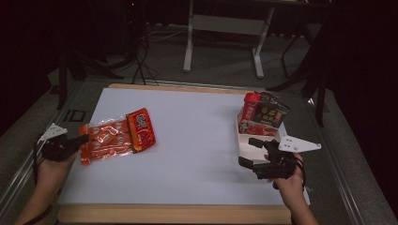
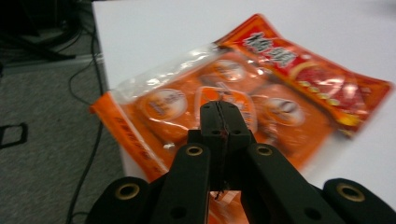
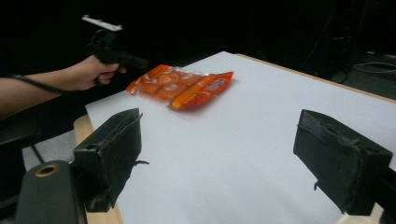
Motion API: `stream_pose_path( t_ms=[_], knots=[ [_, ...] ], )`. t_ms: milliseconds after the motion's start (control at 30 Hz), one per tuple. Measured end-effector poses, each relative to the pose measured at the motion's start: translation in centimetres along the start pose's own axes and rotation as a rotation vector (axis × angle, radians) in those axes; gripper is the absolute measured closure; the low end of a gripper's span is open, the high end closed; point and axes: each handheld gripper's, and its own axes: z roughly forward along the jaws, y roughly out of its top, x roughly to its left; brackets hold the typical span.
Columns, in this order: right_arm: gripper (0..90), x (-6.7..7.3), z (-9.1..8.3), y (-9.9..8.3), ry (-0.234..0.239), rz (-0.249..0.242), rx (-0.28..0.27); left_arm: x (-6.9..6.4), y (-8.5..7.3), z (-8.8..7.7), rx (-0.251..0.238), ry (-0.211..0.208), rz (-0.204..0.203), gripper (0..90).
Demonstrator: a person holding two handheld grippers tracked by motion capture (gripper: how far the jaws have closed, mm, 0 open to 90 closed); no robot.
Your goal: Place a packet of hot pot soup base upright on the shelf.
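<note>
At far left, my left gripper [image 1: 83,138] has its 2 jaws pressed together on the near edge of the orange snack bag [image 1: 117,136], which lies flat at the left edge of the white table [image 1: 197,140], 1 corner overhanging. The wide middle of the table gives me open room. At right, my right gripper [image 1: 251,151] stands with jaws spread, holding nothing, just beside the white tray [image 1: 246,145] bearing red and dark packets [image 1: 263,112] near the right edge.
</note>
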Motion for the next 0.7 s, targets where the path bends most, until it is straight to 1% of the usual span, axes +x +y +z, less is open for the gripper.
stream_pose_path(
  t_ms=[67, 100, 133, 167, 200, 233, 300, 367, 400, 467, 500, 533, 567, 633, 700],
  knots=[
    [15.0, 0.0, 0.2, -0.1, 0.005, -0.002, 0.008, 0.5, 0.3, 0.7, 0.01, 0.009, 0.004, 90.0],
    [15.1, 0.1, 0.2, -0.1, 0.015, 0.0, 0.006, 0.7, 0.4, 1.0, 0.007, 0.023, 0.008, 90.0],
    [15.1, 0.1, 0.3, -0.2, 0.02, 0.004, 0.004, 1.0, 0.5, 1.4, 0.017, 0.019, 0.012, 90.0],
    [15.1, 0.1, 0.4, -0.2, 0.021, 0.002, 0.006, 1.2, 0.6, 1.8, 0.019, 0.031, 0.025, 90.0],
    [15.0, 0.1, 0.4, -0.2, 0.021, 0.0, 0.007, 1.4, 0.6, 2.2, 0.022, 0.041, 0.02, 90.0],
    [15.1, 0.2, 0.5, -0.2, 0.024, -0.001, 0.008, 1.7, 0.6, 2.6, 0.022, 0.037, 0.019, 90.0],
    [15.1, 0.3, 0.6, -0.2, 0.03, -0.003, 0.012, 2.1, 0.6, 3.3, 0.022, 0.054, 0.037, 90.0],
    [15.1, 0.3, 0.7, -0.2, 0.034, -0.007, 0.01, 2.6, 0.7, 3.8, 0.02, 0.056, 0.025, 90.0],
    [15.1, 0.3, 0.8, -0.2, 0.038, -0.004, 0.011, 2.9, 0.8, 4.0, 0.025, 0.065, 0.032, 90.0],
    [15.1, 0.3, 0.9, -0.2, 0.036, 0.0, 0.013, 3.5, 1.0, 4.3, 0.019, 0.068, 0.023, 90.0],
    [15.1, 0.3, 0.9, -0.2, 0.037, 0.0, 0.012, 3.7, 1.1, 4.5, 0.023, 0.077, 0.025, 90.0],
    [15.1, 0.3, 1.0, -0.2, 0.037, -0.001, 0.014, 3.9, 1.1, 4.7, 0.025, 0.071, 0.024, 90.0],
    [15.1, 0.3, 1.0, -0.3, 0.037, -0.002, 0.017, 3.9, 1.2, 4.8, 0.033, 0.078, 0.021, 90.0],
    [15.1, 0.3, 1.1, -0.3, 0.037, -0.004, 0.022, 4.0, 1.2, 5.3, 0.043, 0.071, 0.014, 90.0],
    [15.1, 0.3, 1.1, -0.3, 0.036, -0.004, 0.023, 3.7, 1.3, 5.8, 0.069, 0.08, 0.02, 90.0]
  ],
)
